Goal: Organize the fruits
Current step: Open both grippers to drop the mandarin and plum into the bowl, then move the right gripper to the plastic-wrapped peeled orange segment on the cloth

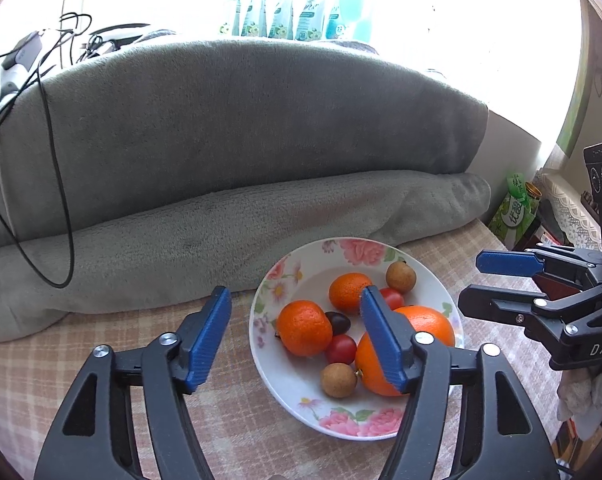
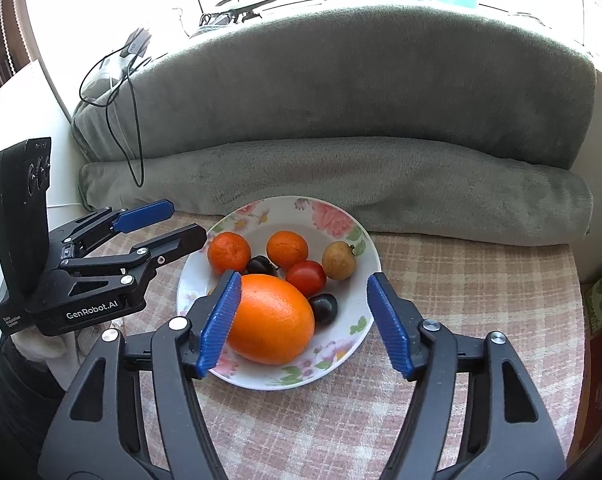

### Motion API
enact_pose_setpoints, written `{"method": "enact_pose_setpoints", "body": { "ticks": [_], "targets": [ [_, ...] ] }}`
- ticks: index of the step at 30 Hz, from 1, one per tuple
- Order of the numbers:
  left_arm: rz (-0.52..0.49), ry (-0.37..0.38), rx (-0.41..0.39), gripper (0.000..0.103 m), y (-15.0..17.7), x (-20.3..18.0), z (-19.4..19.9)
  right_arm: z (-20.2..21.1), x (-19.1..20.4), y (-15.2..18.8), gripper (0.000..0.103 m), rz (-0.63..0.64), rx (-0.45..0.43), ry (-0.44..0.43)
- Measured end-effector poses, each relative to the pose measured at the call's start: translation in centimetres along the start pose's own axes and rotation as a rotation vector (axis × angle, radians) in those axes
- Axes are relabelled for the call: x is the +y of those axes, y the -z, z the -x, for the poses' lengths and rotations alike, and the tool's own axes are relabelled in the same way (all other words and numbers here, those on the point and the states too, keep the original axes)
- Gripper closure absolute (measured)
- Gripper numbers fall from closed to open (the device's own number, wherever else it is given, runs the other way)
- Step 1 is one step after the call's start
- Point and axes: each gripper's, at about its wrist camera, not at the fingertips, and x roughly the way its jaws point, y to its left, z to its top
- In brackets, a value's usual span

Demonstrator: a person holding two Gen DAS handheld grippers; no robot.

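A white floral plate (image 1: 301,408) (image 2: 353,216) on a checked cloth holds a big orange (image 2: 271,320) (image 1: 429,322), two mandarins (image 2: 229,252) (image 2: 287,249), cherry tomatoes (image 2: 305,277), dark grapes (image 2: 324,307) and brown longans (image 2: 339,260) (image 1: 338,380). My left gripper (image 1: 295,336) is open and empty, at the plate's left edge; it also shows in the right wrist view (image 2: 181,222). My right gripper (image 2: 303,324) is open and empty, above the plate's near side, its left finger beside the big orange; it also shows in the left wrist view (image 1: 471,282).
A grey blanket-covered cushion (image 1: 221,140) runs behind the plate. Black cables (image 1: 57,208) hang over it at left. A green carton (image 1: 515,212) and a jar stand at the right. The checked cloth (image 2: 461,272) spreads around the plate.
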Motion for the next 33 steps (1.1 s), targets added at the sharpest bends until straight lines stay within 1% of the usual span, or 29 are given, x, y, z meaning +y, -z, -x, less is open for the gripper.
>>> {"method": "enact_pose_setpoints", "body": {
  "ticks": [2, 4, 5, 6, 9, 12, 16, 24, 33],
  "targets": [
    [-0.001, -0.002, -0.001, 0.033, 0.0, -0.1, 0.1, 0.2, 0.1, 0.0, 0.024, 0.004, -0.003, -0.002],
    [-0.001, -0.005, -0.001, 0.029, 0.0, -0.1, 0.1, 0.3, 0.2, 0.0, 0.023, 0.006, -0.005, 0.0],
    [-0.001, -0.006, -0.003, 0.026, 0.0, -0.2, 0.2, 0.4, 0.3, 0.0, 0.02, 0.007, -0.007, 0.002],
    [-0.002, -0.007, -0.003, 0.025, 0.0, -0.2, 0.2, 0.5, 0.3, 0.0, 0.017, 0.006, -0.012, 0.002],
    [-0.001, -0.013, -0.004, 0.025, 0.0, -0.2, 0.4, 0.8, 0.5, 0.1, 0.013, 0.008, -0.022, -0.002],
    [0.005, -0.02, -0.006, 0.022, 0.0, -0.2, 0.6, 1.0, 0.7, 0.0, 0.012, 0.013, -0.024, -0.005],
    [0.007, -0.011, -0.004, 0.022, 0.0, -0.1, 0.8, 1.4, 1.1, 0.1, 0.012, 0.024, -0.026, -0.006],
    [0.019, -0.02, -0.009, 0.021, 0.2, 0.0, 1.6, 2.2, 1.9, 0.5, 0.012, 0.035, -0.037, -0.006],
    [0.028, -0.028, -0.029, 0.021, 0.5, 0.3, 3.3, 3.5, 4.2, 0.9, 0.012, 0.091, -0.063, -0.007]
  ]
}}
